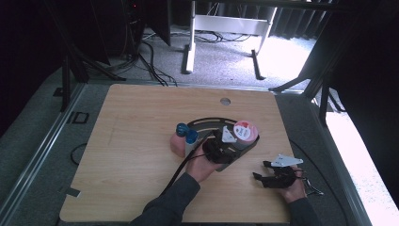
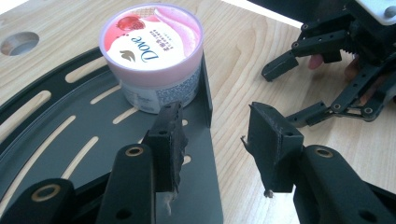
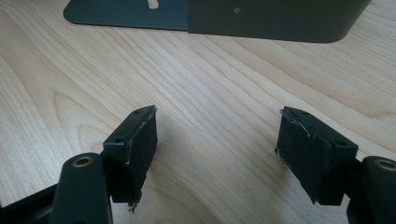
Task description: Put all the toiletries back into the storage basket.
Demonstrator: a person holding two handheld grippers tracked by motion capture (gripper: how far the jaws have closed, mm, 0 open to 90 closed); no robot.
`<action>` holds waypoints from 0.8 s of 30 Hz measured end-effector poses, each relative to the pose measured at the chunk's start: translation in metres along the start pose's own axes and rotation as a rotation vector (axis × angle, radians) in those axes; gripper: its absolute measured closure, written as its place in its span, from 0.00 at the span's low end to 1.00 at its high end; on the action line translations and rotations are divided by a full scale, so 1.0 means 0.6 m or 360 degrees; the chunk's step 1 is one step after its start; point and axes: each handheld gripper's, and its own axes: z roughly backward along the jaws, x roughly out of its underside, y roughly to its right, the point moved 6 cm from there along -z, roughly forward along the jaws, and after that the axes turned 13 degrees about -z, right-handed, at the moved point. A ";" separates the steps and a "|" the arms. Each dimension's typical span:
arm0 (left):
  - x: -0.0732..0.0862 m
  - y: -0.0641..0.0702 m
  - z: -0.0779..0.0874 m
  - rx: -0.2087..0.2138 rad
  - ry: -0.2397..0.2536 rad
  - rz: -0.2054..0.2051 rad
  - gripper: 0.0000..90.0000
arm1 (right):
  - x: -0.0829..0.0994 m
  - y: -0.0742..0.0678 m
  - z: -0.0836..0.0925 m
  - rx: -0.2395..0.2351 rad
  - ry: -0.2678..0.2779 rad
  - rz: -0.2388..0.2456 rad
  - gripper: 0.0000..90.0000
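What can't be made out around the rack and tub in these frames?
- Pink thing beside the black rack: high view, too small, half behind two blue-capped bottles.
- Pink-lidded tub: side print too small, left gripper view.
- Rack's far end: cut off by the right gripper view's top edge.
- Left gripper: high view, jaws lost against the rack.

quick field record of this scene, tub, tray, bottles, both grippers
tub: pink-lidded, upright on the tray's end by its raised wall
tray: dark, curved, slotted, flat on the table
bottles: two blue-capped, at the tray's left edge by a pink thing
left gripper: jaws open over the tray's edge, nothing between
right gripper: jaws open over bare wood, holding nothing
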 end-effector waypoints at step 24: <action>-0.003 -0.016 0.076 -0.0060 -0.0004 -0.0006 0.59 | 0.000 -0.001 -0.001 -0.0016 -0.0010 0.0012 0.30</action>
